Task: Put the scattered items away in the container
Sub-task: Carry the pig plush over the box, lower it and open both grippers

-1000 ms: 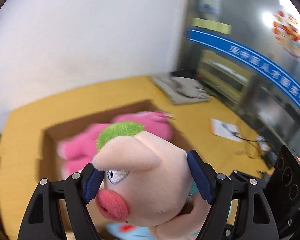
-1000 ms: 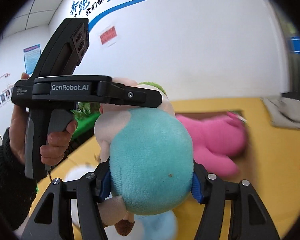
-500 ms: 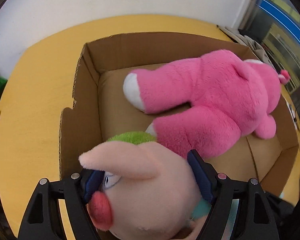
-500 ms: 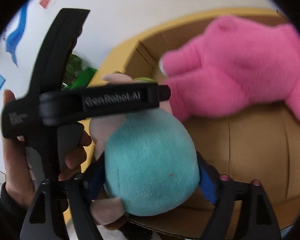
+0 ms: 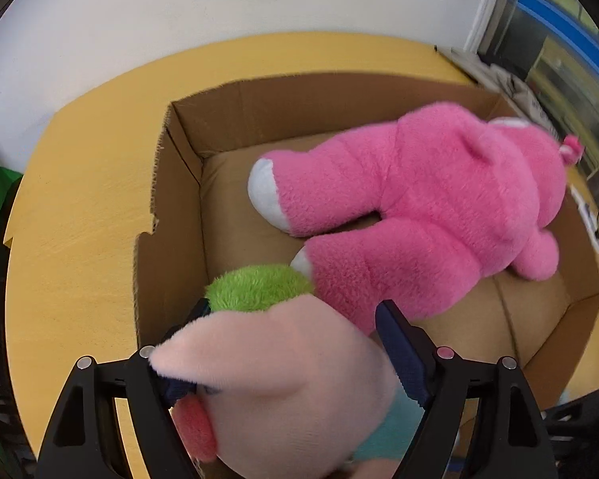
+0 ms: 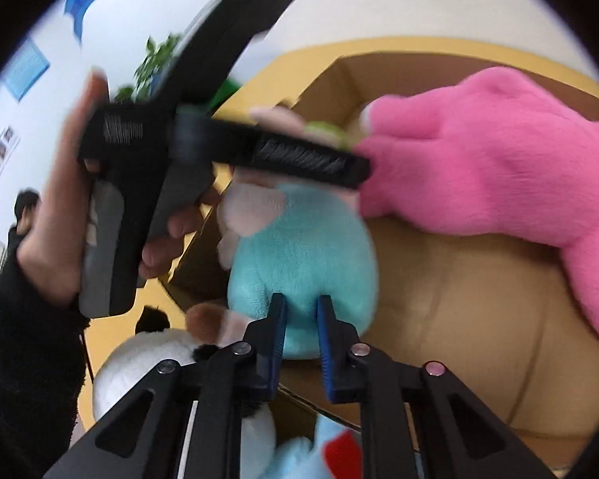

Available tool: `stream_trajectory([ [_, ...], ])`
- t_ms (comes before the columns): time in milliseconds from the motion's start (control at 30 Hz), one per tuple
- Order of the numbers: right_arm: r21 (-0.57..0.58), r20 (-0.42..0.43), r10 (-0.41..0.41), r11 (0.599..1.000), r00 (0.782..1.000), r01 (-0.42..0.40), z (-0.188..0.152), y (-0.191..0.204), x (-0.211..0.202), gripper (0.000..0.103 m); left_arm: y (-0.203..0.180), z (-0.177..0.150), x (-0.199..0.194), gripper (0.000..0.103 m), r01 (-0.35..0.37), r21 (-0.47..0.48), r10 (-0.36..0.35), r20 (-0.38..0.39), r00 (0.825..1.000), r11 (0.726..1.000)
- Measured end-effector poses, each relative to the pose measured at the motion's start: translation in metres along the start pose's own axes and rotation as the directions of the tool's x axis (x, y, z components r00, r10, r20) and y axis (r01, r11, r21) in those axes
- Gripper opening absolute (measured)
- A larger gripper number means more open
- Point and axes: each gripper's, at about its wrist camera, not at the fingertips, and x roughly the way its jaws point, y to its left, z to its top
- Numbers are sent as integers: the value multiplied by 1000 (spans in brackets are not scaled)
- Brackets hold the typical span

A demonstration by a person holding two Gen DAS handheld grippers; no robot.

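Yellow wooden worktop [image 5: 76, 215] meets a white wall; lettering on your tool is blurred, perhaps unreadable. Left tongs [image 5: 295, 343] clamp the peach-headed, teal-bodied plush [image 5: 291, 391] over the brown cardboard box [image 5: 171, 183]; right tongs [image 6: 301, 321] pinch its teal body.

Left gripper [image 6: 227, 147] motion-blurred, lettering unreadable. Pig's [image 5: 283, 391] body cut by bottom edge. White plush [image 6: 139, 367] and blue toy [image 6: 319, 451] half hidden behind right fingers [image 6: 271, 339].

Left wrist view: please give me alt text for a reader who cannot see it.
The left gripper holds a peach plush doll with green hair over the near corner of an open cardboard box. A large pink plush toy lies inside the box, which sits on a yellow table near a white wall.
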Motion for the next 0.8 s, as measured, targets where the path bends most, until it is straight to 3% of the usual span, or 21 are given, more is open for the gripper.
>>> stream_trajectory([
  [133, 37, -9, 64, 997, 998, -63, 2, 3, 9, 19, 18, -10, -22, 85, 47, -43, -44, 71, 997, 998],
  [200, 58, -16, 111, 992, 994, -109, -2, -1, 7, 23, 20, -18, -19, 85, 9, -32, -7, 48, 999, 999],
  [267, 61, -20, 104, 993, 994, -102, -9, -6, -5, 44, 20, -27, -20, 85, -12, -22, 13, 50, 999, 1000],
  [300, 45, 5, 53, 998, 999, -53, -16, -8, -18, 64, 22, -31, -26, 85, 8, -32, -6, 61, 998, 999],
  [333, 23, 58, -17, 1000, 998, 16, -25, -12, -36, 76, 24, -36, -33, 85, 27, -43, -24, 72, 997, 999],
  [400, -8, 131, -124, 992, 984, 126, -43, -27, -70, 77, 23, -47, -44, 85, 13, -35, -10, 89, 996, 999],
  [467, 6, 146, -230, 973, 962, 232, -58, -54, -93, 78, 18, -55, -50, 85, 3, -25, 0, 102, 995, 1000],
  [600, 60, 52, -484, 875, 873, 481, -76, -130, -92, 77, 19, -65, -55, 85, 31, -69, -24, 112, 993, 997],
  [633, 73, 60, -489, 872, 870, 484, -83, -143, -94, 78, 19, -69, -57, 85, 38, -79, -29, 112, 993, 996],
  [700, 121, 69, -459, 885, 886, 450, -90, -158, -102, 78, 13, -74, -59, 86, 40, -83, -30, 111, 993, 996],
  [733, 102, 91, -493, 869, 866, 484, -92, -156, -104, 78, 9, -72, -61, 86, 31, -87, -21, 111, 994, 996],
  [800, 96, 113, -518, 855, 848, 510, -93, -155, -105, 78, 6, -69, -62, 85, 14, -98, -3, 114, 993, 995],
])
